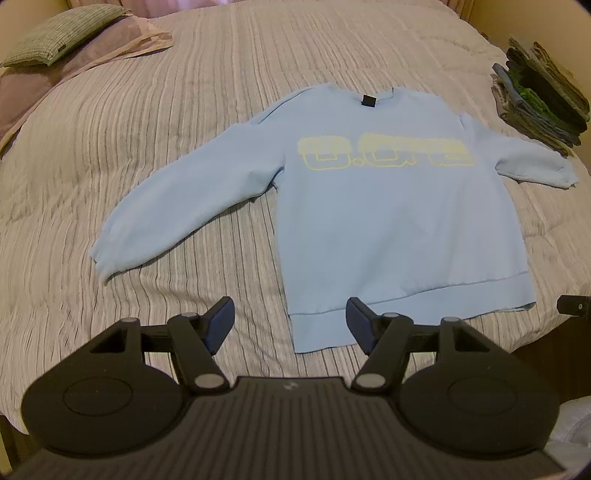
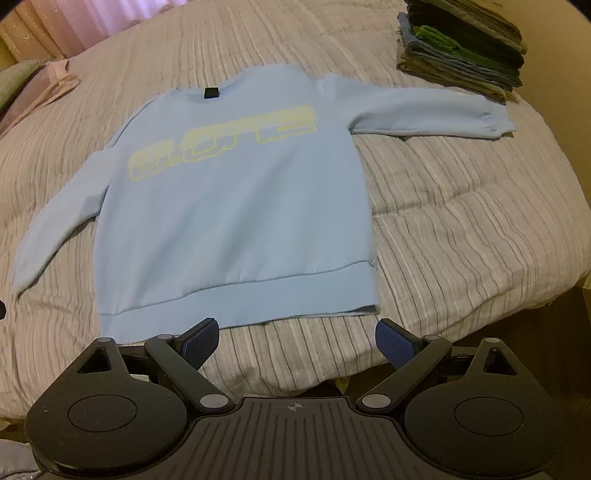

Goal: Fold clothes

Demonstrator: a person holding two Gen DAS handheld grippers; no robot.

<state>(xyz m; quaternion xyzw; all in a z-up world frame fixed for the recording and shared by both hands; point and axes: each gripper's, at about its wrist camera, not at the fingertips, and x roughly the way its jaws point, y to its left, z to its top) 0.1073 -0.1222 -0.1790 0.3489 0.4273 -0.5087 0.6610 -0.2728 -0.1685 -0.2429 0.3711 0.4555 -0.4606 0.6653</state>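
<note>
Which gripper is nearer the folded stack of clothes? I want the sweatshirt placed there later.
Right. The right gripper hovers off the sweatshirt's hem on the stack's side; the left gripper hovers at the opposite hem corner, farther away.

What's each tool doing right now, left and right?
Left tool: open, empty, above the light blue sweatshirt hem.
Right tool: open, empty.

I see a light blue sweatshirt (image 1: 388, 221) with pale yellow outlined lettering (image 1: 384, 151) and 1 black neck tag (image 1: 368, 100). The bedspread (image 1: 147, 129) is beige with grey stripes. The folded stack (image 2: 461, 48) shows grey, green and black layers. The pillow (image 1: 55, 33) is green.
</note>
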